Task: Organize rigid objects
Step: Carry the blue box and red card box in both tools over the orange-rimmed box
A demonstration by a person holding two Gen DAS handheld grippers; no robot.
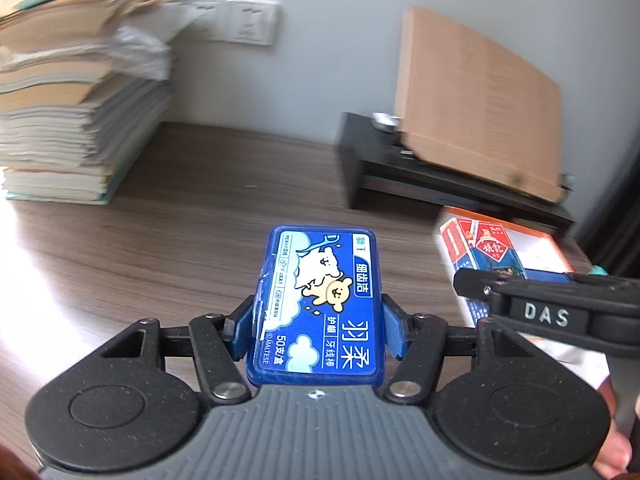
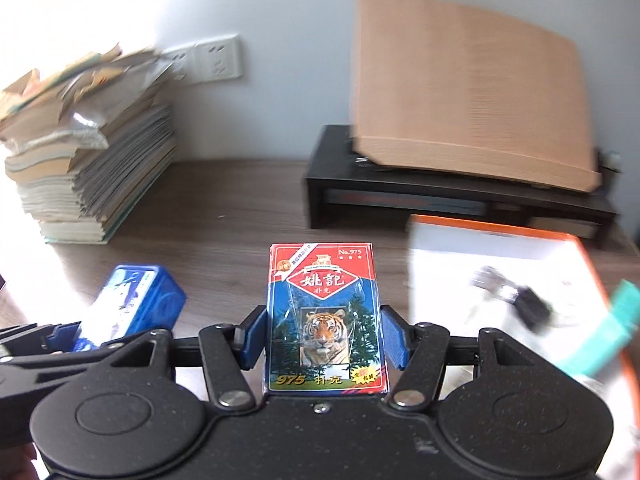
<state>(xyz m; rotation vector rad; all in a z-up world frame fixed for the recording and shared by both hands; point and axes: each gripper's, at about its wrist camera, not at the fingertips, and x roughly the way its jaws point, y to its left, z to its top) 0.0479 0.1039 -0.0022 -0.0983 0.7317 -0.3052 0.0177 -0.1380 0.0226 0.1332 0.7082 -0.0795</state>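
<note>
The left gripper point(image 1: 316, 330) has its jaws clamped on a blue floss box point(image 1: 318, 308), low centre of the frame above the desk point(image 1: 200, 220). The right gripper point(image 2: 324, 338) grips a card pack point(image 2: 325, 316) the same way. An orange-rimmed tray point(image 2: 496, 226) lies at right, a book stack point(image 1: 68, 120) at upper left.

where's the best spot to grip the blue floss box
Across its two long narrow sides, near the rear half, coming in from its short end, as the left gripper does now. The blue floss box is flat and rectangular, so those parallel edges seat squarely.
</note>
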